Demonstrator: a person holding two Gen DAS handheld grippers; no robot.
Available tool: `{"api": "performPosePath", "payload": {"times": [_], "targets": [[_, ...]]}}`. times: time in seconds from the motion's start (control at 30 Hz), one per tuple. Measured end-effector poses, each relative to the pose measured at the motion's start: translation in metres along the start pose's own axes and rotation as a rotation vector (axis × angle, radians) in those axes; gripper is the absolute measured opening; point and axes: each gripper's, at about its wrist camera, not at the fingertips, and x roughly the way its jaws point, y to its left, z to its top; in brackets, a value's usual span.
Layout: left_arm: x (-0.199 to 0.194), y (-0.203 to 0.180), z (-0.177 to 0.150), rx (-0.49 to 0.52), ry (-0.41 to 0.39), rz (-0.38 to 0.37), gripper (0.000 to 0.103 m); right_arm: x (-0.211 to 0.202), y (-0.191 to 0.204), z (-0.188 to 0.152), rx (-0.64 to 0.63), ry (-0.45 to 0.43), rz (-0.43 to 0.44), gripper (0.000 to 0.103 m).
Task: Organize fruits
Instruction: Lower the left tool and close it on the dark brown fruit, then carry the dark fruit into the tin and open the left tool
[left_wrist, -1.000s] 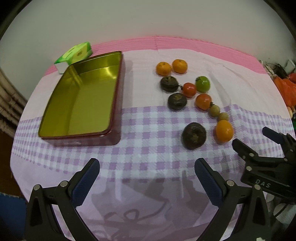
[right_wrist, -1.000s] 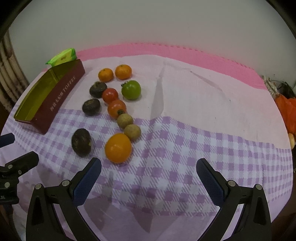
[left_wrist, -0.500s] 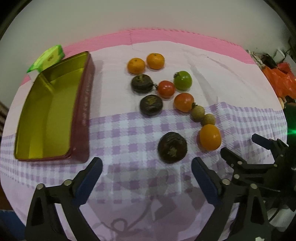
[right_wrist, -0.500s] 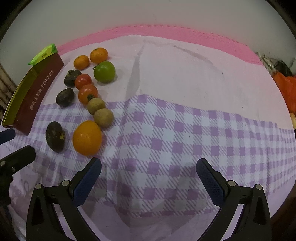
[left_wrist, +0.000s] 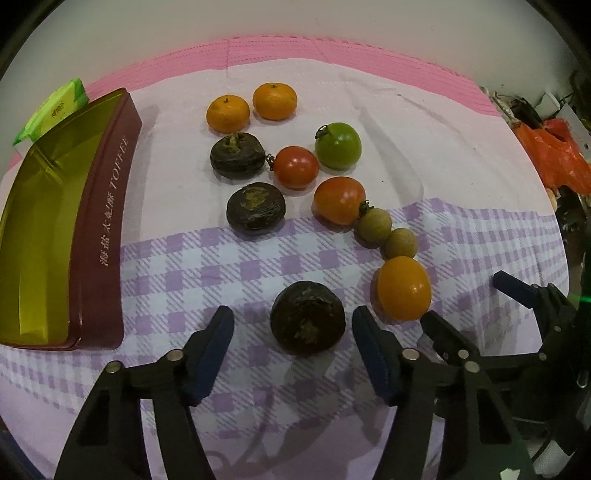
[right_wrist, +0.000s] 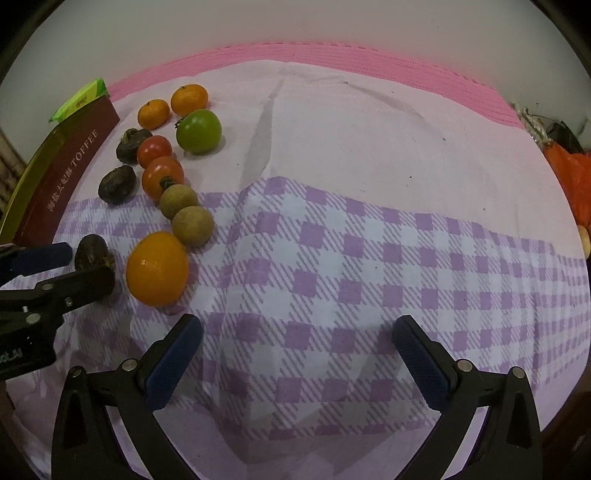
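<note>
Several fruits lie on a pink and purple-checked cloth: two tangerines (left_wrist: 251, 105), a green tomato (left_wrist: 338, 144), two red tomatoes (left_wrist: 296, 167), two longans (left_wrist: 386, 232), an orange fruit (left_wrist: 403, 288) and three dark round fruits. My left gripper (left_wrist: 293, 334) is open, its fingers on either side of the nearest dark fruit (left_wrist: 307, 322), not touching it. It also shows in the right wrist view (right_wrist: 92, 254). My right gripper (right_wrist: 295, 350) is open and empty over the checked cloth, right of the orange fruit (right_wrist: 157, 268).
An open maroon toffee tin (left_wrist: 110, 221) with a gold inside stands at the left. A green packet (left_wrist: 55, 110) lies behind it. Orange plastic bags (left_wrist: 554, 155) and clutter sit past the table's right edge. A white wall is behind.
My left gripper has moved forward and right, so the nearest dark fruit now sits between its fingers. My right gripper has moved forward and right; the fruits have shifted to its left.
</note>
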Motion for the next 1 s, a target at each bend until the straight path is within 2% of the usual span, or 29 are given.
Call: {"api": "performPosePath", "payload": {"times": [0.03,0.13,0.27,0.47,0.63,0.8,1.0], "targets": [[0.001,0.0,0.0,0.002,0.001,-0.003,0.054,0.0,0.0,-0.001,0.0,-0.001,-0.001,0.103],[0.005,0.003,0.0,-0.008,0.009,-0.012,0.05,0.0,0.0,-0.001,0.0,0.0,-0.001,0.103],[0.006,0.003,-0.003,0.004,0.002,-0.027,0.037,0.001,0.0,0.0,0.0,0.0,-0.001,0.103],[0.0,0.004,-0.003,-0.006,-0.003,-0.038,0.036,0.002,0.0,0.0,0.001,-0.001,-0.001,0.103],[-0.027,0.013,0.003,-0.017,-0.068,-0.04,0.036,0.002,0.0,0.0,0.0,-0.001,-0.002,0.103],[-0.059,0.04,0.013,-0.036,-0.142,0.002,0.036,0.002,0.0,0.001,0.001,-0.002,-0.002,0.103],[-0.078,0.1,0.023,-0.109,-0.187,0.125,0.036,0.004,0.0,0.002,0.002,0.003,-0.003,0.103]]}}
